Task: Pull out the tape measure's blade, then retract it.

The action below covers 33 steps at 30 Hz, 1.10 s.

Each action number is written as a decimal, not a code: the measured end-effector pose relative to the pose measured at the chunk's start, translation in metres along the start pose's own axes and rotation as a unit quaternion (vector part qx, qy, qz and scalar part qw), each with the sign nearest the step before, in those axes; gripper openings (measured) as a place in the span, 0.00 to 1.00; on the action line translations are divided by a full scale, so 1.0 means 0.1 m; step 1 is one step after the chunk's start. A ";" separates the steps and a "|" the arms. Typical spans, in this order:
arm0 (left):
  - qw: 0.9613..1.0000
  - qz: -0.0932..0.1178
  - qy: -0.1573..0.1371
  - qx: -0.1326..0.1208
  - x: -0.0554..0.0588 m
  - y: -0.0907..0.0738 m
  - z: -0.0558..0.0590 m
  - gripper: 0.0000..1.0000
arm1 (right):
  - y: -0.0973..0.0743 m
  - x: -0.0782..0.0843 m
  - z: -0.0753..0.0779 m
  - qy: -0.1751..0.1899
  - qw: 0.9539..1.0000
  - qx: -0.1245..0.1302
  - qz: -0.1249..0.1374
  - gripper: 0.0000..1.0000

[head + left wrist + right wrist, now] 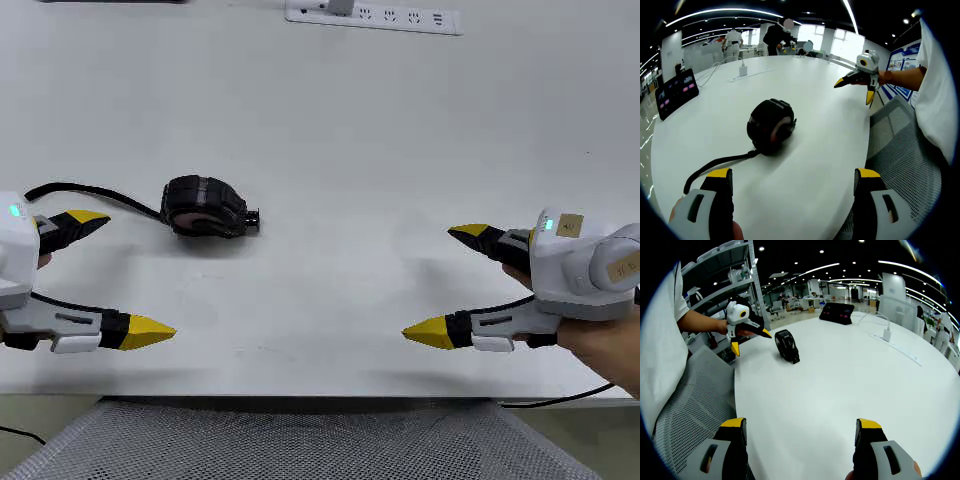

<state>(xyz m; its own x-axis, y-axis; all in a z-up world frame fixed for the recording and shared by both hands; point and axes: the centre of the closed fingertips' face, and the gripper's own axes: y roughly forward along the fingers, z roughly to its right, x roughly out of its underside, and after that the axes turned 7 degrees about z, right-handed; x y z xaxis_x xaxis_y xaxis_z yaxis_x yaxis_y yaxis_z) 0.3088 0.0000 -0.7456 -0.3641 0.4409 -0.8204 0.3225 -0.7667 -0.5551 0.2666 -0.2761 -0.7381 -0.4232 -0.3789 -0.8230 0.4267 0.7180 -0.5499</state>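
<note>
– Since the room is the biggest thing, what is it like?
– It is a wide open hall with long ceiling light strips [815,267], metal shelving [735,265] on the left side and people [732,37] standing far off.
– And the surface?
– It is a broad white table [350,130], smooth and mostly bare, with a rounded near edge. Just below that edge sits grey mesh [280,440]. A dark display stand [837,311] stands at the far left, and a white power strip [372,15] lies along the far edge.
– How do the tools stand?
– The left gripper [138,272] hovers at the near left and the right gripper [428,282] at the near right, well apart, tips pointing at each other. Both have their yellow-tipped jaws spread wide, with nothing between them.
– Where is the tape measure?
– The black tape measure [205,206] lies on the table left of centre, near the left gripper's far jaw but apart from it. No blade is drawn out. Its black strap [95,192] trails leftward across the table.
</note>
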 end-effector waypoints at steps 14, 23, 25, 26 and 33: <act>1.000 -0.002 0.000 0.001 0.00 0.01 0.00 0.99 | 0.00 0.00 0.03 -0.004 1.000 0.005 0.003 0.90; 1.000 0.002 -0.003 0.001 -0.03 0.02 0.02 0.98 | 0.03 -0.04 0.04 -0.008 1.000 0.007 0.009 0.92; 1.000 0.005 -0.008 0.001 -0.04 0.02 0.02 0.96 | 0.03 -0.06 0.04 -0.006 1.000 0.008 0.013 0.92; 1.000 0.006 -0.009 0.001 -0.04 0.02 0.02 0.96 | 0.04 -0.06 0.03 -0.006 1.000 0.007 0.013 0.91; 1.000 0.006 -0.007 0.001 -0.06 0.02 0.01 0.94 | 0.08 -0.09 0.03 -0.010 1.000 0.005 0.014 0.92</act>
<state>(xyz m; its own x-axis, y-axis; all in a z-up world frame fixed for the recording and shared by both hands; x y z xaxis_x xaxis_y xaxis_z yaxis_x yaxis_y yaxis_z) 0.3108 -0.0043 -0.7420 -0.3723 0.4252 -0.8249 0.3251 -0.7728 -0.5451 0.2764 -0.2689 -0.7358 -0.3947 -0.3705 -0.8408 0.4470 0.7221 -0.5280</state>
